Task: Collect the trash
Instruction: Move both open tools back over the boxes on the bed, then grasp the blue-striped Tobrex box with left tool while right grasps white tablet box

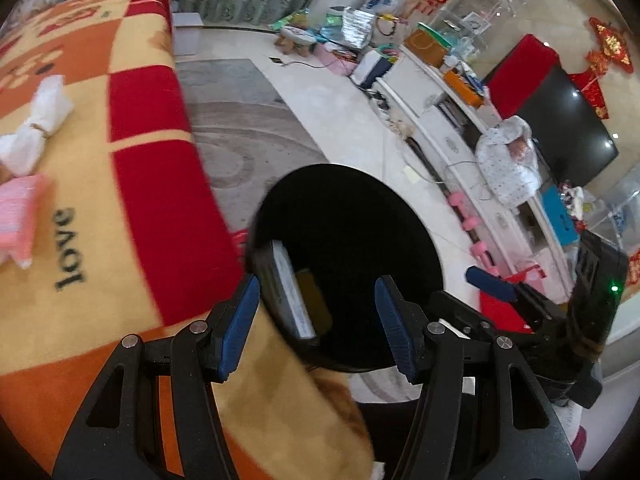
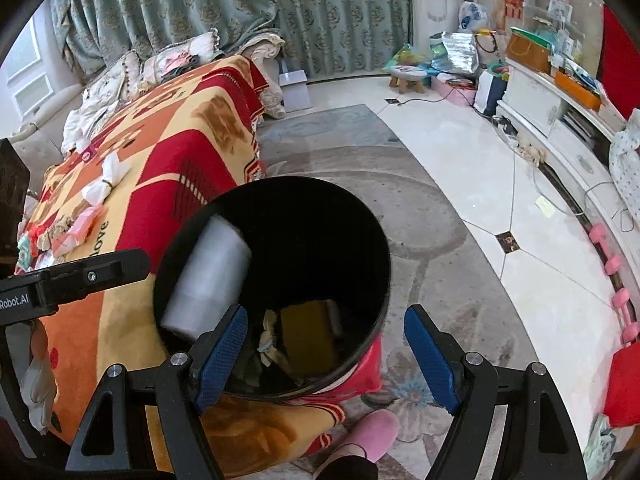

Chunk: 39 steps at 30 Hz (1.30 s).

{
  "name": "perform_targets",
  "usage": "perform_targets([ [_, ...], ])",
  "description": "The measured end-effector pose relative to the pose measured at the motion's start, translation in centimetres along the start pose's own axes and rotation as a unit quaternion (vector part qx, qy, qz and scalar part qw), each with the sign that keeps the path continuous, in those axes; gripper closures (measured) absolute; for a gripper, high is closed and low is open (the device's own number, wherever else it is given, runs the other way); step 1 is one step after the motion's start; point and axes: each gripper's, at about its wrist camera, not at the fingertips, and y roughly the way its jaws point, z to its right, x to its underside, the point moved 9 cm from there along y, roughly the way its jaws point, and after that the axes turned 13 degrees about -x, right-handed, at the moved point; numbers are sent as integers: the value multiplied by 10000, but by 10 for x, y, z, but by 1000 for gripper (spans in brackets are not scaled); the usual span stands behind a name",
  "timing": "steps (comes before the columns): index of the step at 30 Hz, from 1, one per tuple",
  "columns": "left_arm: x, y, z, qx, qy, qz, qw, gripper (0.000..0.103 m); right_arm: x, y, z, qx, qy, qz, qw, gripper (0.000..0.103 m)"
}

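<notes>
Two views told you different things. From the left wrist, your left gripper (image 1: 316,320) stood with its jaws apart and nothing between the pads, hanging over the near rim of the black bin (image 1: 348,268), which sat at the edge of the blanket (image 1: 132,240). Remaining trash lay up and to the left of that tool: a white knotted wrapper (image 1: 36,124) and a pink packet (image 1: 22,220), both well apart from the bin. Your right gripper (image 1: 488,280) showed at the right edge, its state unreadable from there.

From the right wrist, the right gripper (image 2: 326,356) was also spread and empty, above the bin (image 2: 376,280). Only this view showed inside: a white roll or cup (image 2: 208,276) leaning on the left inner wall, long axis slanting down toward you, and a yellow box (image 2: 308,336) with scraps at the bottom. The wrapper (image 2: 106,182) and packet (image 2: 78,228) lay left, beyond the left gripper's arm (image 2: 76,276), so your left hand looked nearer.
</notes>
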Motion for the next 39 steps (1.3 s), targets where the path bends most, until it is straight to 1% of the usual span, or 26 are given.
perform_targets([
  [2,0,-5,-7,-148,-39,65,9999,44,-1,1,-9,-35,-103,-7,9999,25],
  [4,2,-14,-21,-406,-97,130,9990,44,-2,2,-17,-73,-177,-6,9998,25],
  [6,5,-20,-30,-525,-128,195,9983,44,-4,3,-28,-153,-244,29,9996,25],
  [9,13,-34,-54,-868,-161,317,9956,44,-5,6,-46,-295,-338,79,9990,25],
  [11,15,-40,-68,-1005,-196,363,9941,44,-5,11,-60,-367,-388,77,9985,25],
  [14,24,-55,-96,-1228,-337,442,9909,44,-4,18,-82,-494,-530,20,9974,25],
  [20,41,-80,-149,-1598,-641,537,9836,44,-3,34,-142,-769,-954,-92,9924,25],
  [26,66,-105,-214,-2019,-1032,540,9725,44,4,54,-193,-1000,-1347,-287,9854,25],
  [31,85,-118,-275,-2397,-1548,479,9572,44,11,73,-234,-1210,-1640,-463,9779,25],
  [33,88,-119,-294,-2451,-1774,466,9520,44,14,79,-250,-1260,-1780,-516,9746,25],
  [37,84,-116,-314,-2503,-2135,512,9429,44,17,87,-272,-1401,-1905,-619,9697,25],
  [39,81,-109,-322,-2491,-2281,480,9400,44,16,91,-281,-1449,-1968,-636,9676,25],
])
